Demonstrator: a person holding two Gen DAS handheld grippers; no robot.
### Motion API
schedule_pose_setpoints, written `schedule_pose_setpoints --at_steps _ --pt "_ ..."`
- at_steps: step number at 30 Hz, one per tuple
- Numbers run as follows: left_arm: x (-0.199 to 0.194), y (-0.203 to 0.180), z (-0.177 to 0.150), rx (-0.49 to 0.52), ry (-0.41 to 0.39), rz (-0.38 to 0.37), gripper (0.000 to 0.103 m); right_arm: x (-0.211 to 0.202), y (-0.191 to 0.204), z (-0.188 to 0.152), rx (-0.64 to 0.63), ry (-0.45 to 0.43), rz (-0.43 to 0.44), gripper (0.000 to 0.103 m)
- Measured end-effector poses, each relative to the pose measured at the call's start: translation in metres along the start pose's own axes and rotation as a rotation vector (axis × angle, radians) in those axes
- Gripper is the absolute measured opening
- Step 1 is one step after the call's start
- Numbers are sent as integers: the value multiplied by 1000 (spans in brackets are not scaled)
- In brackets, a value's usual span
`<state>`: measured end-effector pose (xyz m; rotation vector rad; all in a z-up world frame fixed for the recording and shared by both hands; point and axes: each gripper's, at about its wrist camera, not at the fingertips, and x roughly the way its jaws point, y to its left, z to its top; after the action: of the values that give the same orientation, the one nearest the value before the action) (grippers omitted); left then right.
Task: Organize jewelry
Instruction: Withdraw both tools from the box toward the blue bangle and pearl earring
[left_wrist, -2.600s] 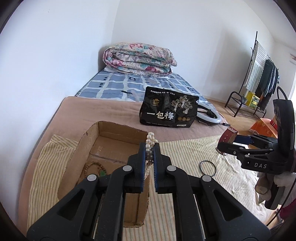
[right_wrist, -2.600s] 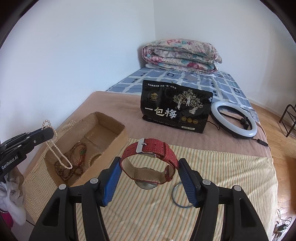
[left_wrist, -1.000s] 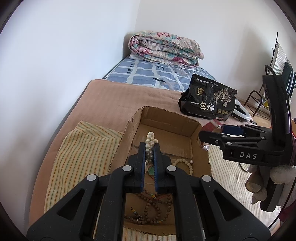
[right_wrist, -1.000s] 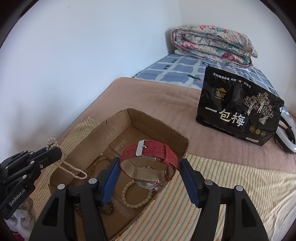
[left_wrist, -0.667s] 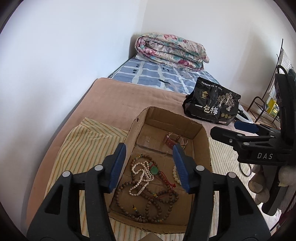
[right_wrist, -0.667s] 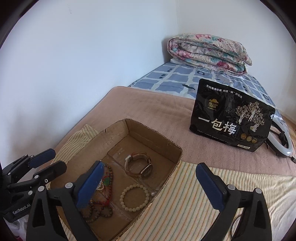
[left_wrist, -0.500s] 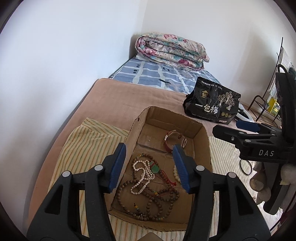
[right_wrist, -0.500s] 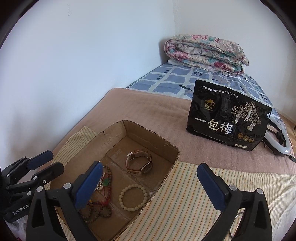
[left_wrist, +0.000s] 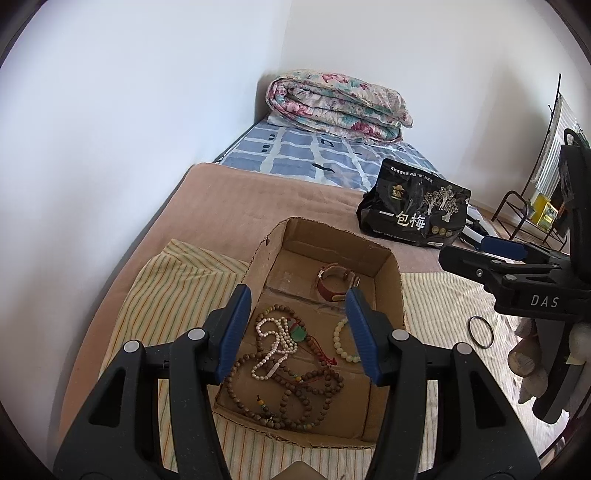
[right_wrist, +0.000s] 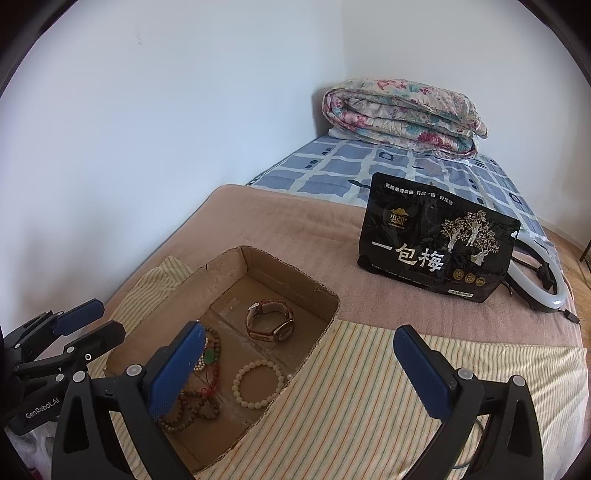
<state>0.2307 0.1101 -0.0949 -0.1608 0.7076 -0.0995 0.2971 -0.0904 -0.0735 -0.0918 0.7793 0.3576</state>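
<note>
An open cardboard box (left_wrist: 391, 273) (right_wrist: 325, 299) sits on a striped cloth. Inside lie a red-strapped watch (left_wrist: 334, 282) (right_wrist: 270, 320), a white pearl necklace (left_wrist: 275, 341), brown bead strings (left_wrist: 295, 398) (right_wrist: 188, 410) with a green pendant (left_wrist: 299, 333) (right_wrist: 209, 356), and a pale bead bracelet (left_wrist: 341, 341) (right_wrist: 258, 384). My left gripper (left_wrist: 299, 328) hovers open over the box, nothing between its fingers. My right gripper (right_wrist: 295, 365) stands wide open and empty above the box's right edge. A dark ring (left_wrist: 481, 331) lies on the cloth right of the box.
A black snack bag (left_wrist: 415, 216) (right_wrist: 436, 251) stands behind the box, with a ring light (right_wrist: 541, 280) beside it. A folded floral quilt (left_wrist: 336, 103) (right_wrist: 402, 114) lies at the bed's far end. White wall runs along the left. A clothes rack (left_wrist: 546, 177) stands far right.
The left gripper opened and the pearl necklace dropped into the box. The right gripper opened wide, left the red watch in the box, and drew back upward.
</note>
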Motion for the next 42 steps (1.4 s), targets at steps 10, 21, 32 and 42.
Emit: schedule_pose_setpoints --at_steps 10,21,32,42 --pt "-20 -25 2 39 -29 -12 62 -34 -20 -6 14 -30 -12 103" --pt "-32 -59 -2 67 -35 -54 71 -81 -49 -26 -26 -51 -64 103" --pt "-31 -109 -11 115 -9 -127 72 -128 -114 -71 23 -37 -131 103" --pt "-17 -159 -30 185 44 -184 73 -142 -173 -123 110 13 -158 103"
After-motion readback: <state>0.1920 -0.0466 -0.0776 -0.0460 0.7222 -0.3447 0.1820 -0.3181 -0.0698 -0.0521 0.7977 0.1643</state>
